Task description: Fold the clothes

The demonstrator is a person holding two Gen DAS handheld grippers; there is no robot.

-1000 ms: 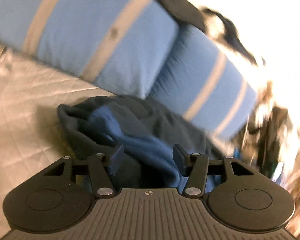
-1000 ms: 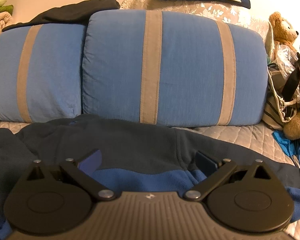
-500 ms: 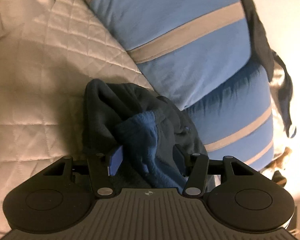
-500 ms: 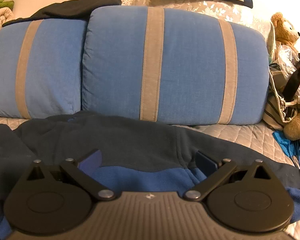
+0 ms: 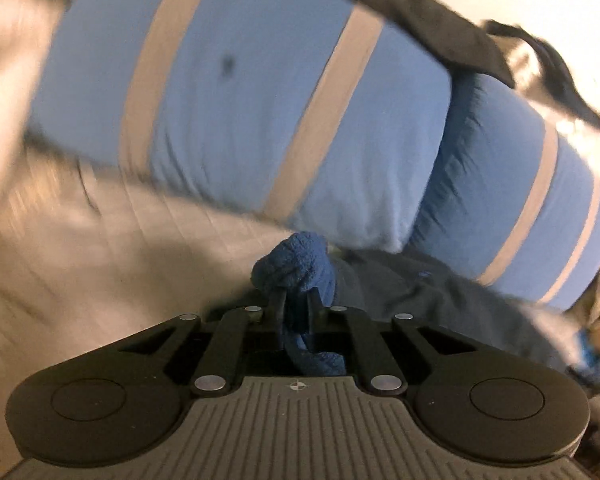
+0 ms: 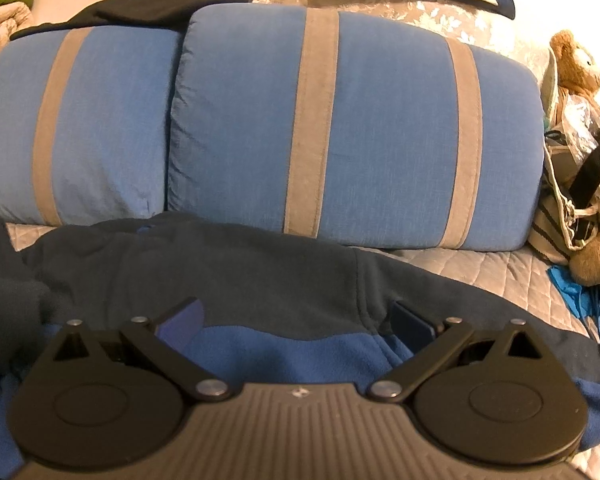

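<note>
Since half a second ago my left gripper [image 5: 295, 300] has clamped onto a blue bunch of the fleece [image 5: 296, 268]. I keep my right gripper [image 6: 296, 320] spread wide over the fleece [image 6: 240, 276], lying on the quilt [image 6: 480, 276] against the pillows [image 6: 352, 128].

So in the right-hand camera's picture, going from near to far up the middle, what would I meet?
Right gripper, open → blue fleece garment on the bed → blue striped cushion → pale patterned bedding behind it.

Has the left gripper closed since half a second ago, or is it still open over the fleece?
Yes. The left gripper has shut on a bunch of the blue fleece, lifted in front of the striped pillow.
</note>
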